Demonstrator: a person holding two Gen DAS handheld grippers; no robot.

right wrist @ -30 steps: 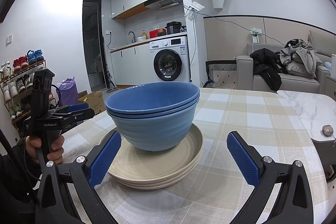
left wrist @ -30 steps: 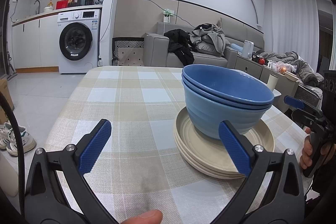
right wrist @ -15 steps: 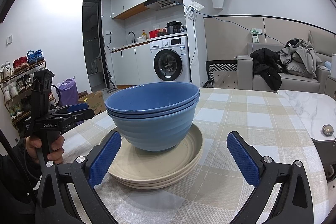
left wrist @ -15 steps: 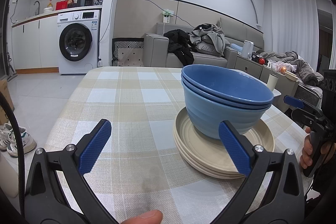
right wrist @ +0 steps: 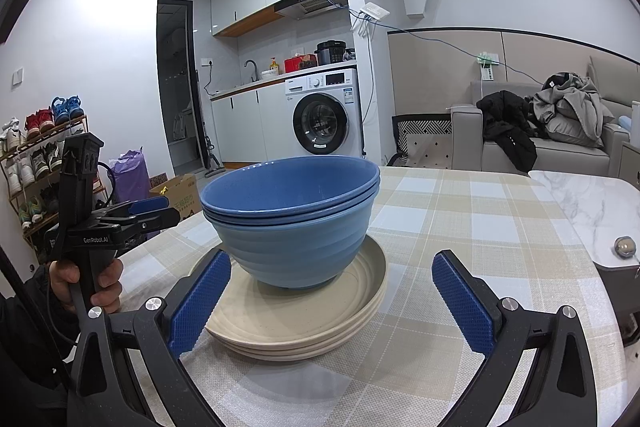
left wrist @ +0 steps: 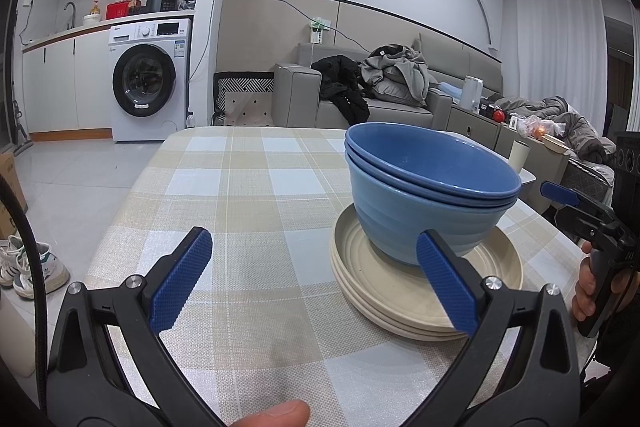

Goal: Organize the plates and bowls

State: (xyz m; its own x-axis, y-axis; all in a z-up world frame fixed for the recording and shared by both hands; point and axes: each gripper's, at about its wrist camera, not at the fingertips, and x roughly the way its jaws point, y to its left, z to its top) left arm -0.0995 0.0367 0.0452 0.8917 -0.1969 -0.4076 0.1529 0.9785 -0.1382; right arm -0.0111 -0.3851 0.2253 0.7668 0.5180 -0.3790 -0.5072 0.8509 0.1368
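Both left tongs [left wrist: 310, 279] and right tongs [right wrist: 330, 301] hang spread, empty; between them, bowls [right wrist: 290, 223] sit nested on stacked plates [right wrist: 304, 323], apparently already tidied.

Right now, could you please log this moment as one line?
left gripper: open, empty | right gripper: open, empty | blue bowls: nested on cream plates

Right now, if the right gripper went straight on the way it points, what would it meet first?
Probably the stack of cream plates: the open right gripper points at it, with the nested blue bowls sitting on top. Depth is unclear, but nothing else shows in between.
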